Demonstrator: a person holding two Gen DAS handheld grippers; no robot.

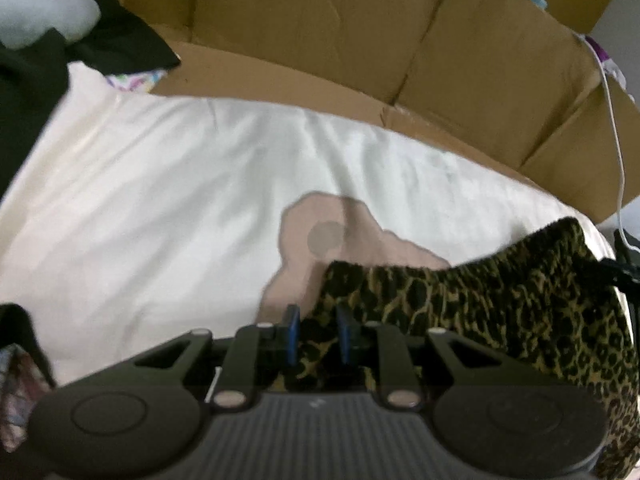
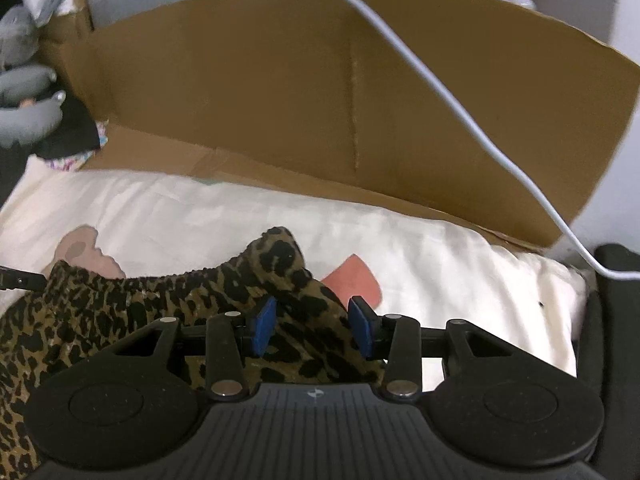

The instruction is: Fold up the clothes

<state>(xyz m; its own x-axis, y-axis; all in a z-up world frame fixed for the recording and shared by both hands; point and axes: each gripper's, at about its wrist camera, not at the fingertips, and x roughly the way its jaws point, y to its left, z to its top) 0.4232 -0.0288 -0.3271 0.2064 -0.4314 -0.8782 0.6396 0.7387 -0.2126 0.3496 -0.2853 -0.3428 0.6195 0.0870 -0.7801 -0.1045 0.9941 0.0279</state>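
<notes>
The left gripper [image 1: 318, 334] is pinched narrowly on the leopard-print garment [image 1: 480, 308], which trails off to its right. The right gripper [image 2: 312, 328] stands half-wide — cloth bunched between its fingers, pads apparently not pressing.

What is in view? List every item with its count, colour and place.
leopard-print garment: one, tan and black, on the white sheet, between the pads of both tools
white sheet: one, white with pink patches, under the garment
cardboard box: one, brown, behind the sheet
white cable: one, across the box
black cloth: one, far left
grey plush: one, far left corner
left tool: black, blue pads, gripping the garment
right tool: black, blue pads, garment between them
</notes>
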